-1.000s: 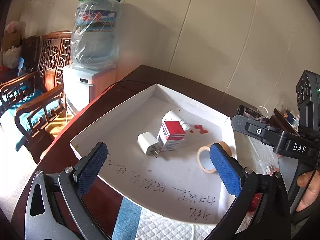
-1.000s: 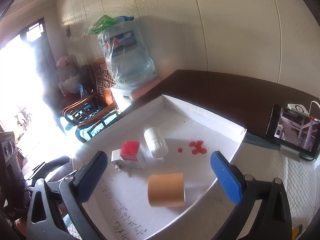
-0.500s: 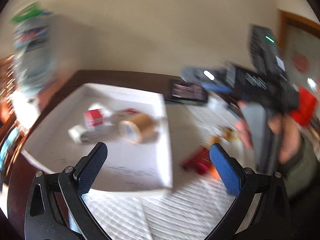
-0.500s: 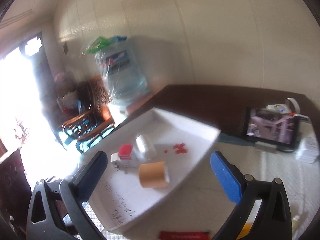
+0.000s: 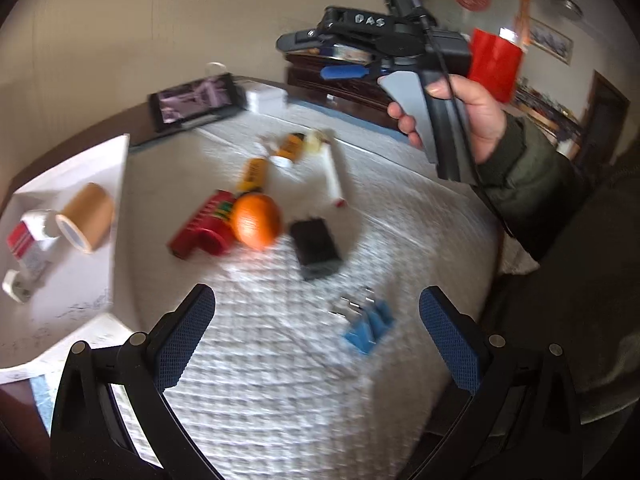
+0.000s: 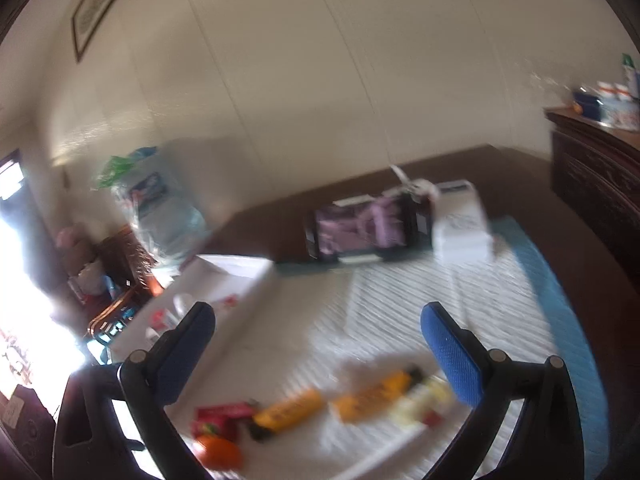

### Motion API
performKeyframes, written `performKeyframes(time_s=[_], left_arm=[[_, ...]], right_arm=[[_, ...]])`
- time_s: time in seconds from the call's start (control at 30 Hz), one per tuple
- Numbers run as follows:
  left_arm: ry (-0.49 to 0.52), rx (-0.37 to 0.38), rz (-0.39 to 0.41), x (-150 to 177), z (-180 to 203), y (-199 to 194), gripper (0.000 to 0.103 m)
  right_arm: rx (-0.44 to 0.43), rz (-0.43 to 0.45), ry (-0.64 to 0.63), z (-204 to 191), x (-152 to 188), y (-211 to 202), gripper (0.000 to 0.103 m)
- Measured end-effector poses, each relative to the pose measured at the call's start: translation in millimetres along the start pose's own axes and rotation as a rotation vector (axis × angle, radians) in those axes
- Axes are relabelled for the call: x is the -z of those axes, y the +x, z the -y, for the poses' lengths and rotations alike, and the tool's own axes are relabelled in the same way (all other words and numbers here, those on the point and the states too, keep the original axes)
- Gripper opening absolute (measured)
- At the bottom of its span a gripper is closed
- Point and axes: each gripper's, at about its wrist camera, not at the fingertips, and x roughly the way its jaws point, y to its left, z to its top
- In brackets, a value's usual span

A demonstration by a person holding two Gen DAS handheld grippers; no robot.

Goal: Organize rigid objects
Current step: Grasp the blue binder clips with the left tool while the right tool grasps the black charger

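Note:
In the left wrist view my left gripper hangs open and empty over a white quilted mat. On the mat lie an orange, a red object, a black box, a blue piece with metal prongs, two yellow tubes and a white stick. At the left, the white tray holds a tape roll, a red-and-white box and a white plug. My right gripper is open above the yellow tubes and the orange.
A hand holds the right gripper high at the upper right. A phone and a white box stand at the mat's far edge. A water bottle and wooden chairs are beyond the tray. A dark cabinet stands at the right.
Both grippers have swung right, away from the tray and over the mat with the loose objects. Both stay open and empty. The views are motion-blurred.

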Motion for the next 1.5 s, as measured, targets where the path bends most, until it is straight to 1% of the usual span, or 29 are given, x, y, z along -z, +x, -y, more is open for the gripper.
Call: performKeyframes(time_s=[0.07, 0.13, 0.2, 0.23, 0.27, 0.37, 0.43, 0.53, 0.6, 0.63, 0.67, 0.77, 0.83, 0.93, 1.0, 1.07, 1.17, 1.27, 1.37, 1.47, 1.5], left_arm=[[-0.008, 0.009, -0.008, 1.5, 0.4, -0.9, 0.100], [-0.007, 0.040, -0.030, 2.9, 1.2, 1.1, 0.095], [0.003, 0.082, -0.049, 4.4, 4.9, 3.4, 0.083], [0.013, 0.109, -0.060, 4.4, 8.3, 5.2, 0.081], [0.019, 0.116, -0.066, 4.6, 11.5, 5.9, 0.078], [0.033, 0.117, -0.100, 3.6, 15.6, 15.6, 0.078], [0.045, 0.113, -0.135, 6.0, 21.6, 23.9, 0.071], [0.079, 0.075, -0.136, 5.7, 30.7, 29.4, 0.064], [0.089, 0.038, -0.136, 5.9, 31.7, 29.4, 0.043], [0.093, 0.018, -0.136, 6.0, 31.1, 28.1, 0.042], [0.088, 0.015, -0.136, 6.8, 29.4, 27.9, 0.035], [0.074, -0.027, -0.139, 8.7, 19.9, 24.8, 0.035], [0.053, -0.073, -0.137, 9.4, 10.4, 22.1, 0.035], [0.015, -0.105, -0.120, 8.4, -1.9, 20.4, 0.035], [-0.009, -0.122, -0.106, 8.2, -7.8, 17.8, 0.035], [-0.033, -0.133, -0.087, 8.6, -13.5, 13.2, 0.035], [-0.065, -0.154, -0.061, 9.8, -21.8, 4.6, 0.035], [-0.103, -0.176, -0.036, 11.9, -30.7, -4.5, 0.035], [-0.132, -0.187, -0.013, 12.9, -36.3, -10.7, 0.035], [-0.163, -0.190, 0.015, 12.2, -40.3, -16.2, 0.035], [-0.173, -0.192, 0.027, 11.3, -41.3, -17.9, 0.035]], right_arm=[[0.013, -0.028, -0.014, 7.7, 9.0, -3.0, 0.103], [0.029, -0.052, -0.042, 9.6, 18.2, -5.9, 0.103], [0.032, -0.078, -0.058, 12.0, 28.1, -7.7, 0.103], [0.030, -0.083, -0.056, 13.5, 30.2, -8.3, 0.103], [0.028, -0.086, -0.052, 14.9, 32.1, -10.1, 0.103], [0.021, -0.085, -0.045, 17.5, 33.6, -14.9, 0.103], [0.012, -0.080, -0.053, 15.4, 34.0, -20.5, 0.103], [0.008, -0.075, -0.077, 11.0, 35.8, -24.9, 0.103], [0.008, -0.073, -0.095, 7.6, 37.4, -28.2, 0.103], [0.009, -0.072, -0.103, 6.1, 38.2, -30.2, 0.103], [0.007, -0.071, -0.108, 5.2, 38.8, -31.8, 0.103], [-0.007, -0.074, -0.132, 0.6, 41.0, -35.9, 0.103], [-0.027, -0.085, -0.151, -4.3, 43.6, -37.5, 0.103], [-0.091, -0.141, -0.178, -16.9, 54.5, -34.0, 0.103], [-0.135, -0.186, -0.234, -32.0, 65.7, -28.4, 0.103], [-0.162, -0.245, -0.330, -52.9, 80.4, -19.3, 0.103], [-0.175, -0.308, -0.442, -74.7, 97.2, -7.1, 0.103], [-0.197, -0.359, -0.513, -89.8, 108.4, 4.2, 0.103], [-0.201, -0.398, -0.565, -98.0, 115.4, 12.7, 0.102], [-0.199, -0.434, -0.587, -100.8, 118.8, 20.0, 0.101], [-0.198, -0.443, -0.587, -100.6, 119.3, 21.4, 0.095]])
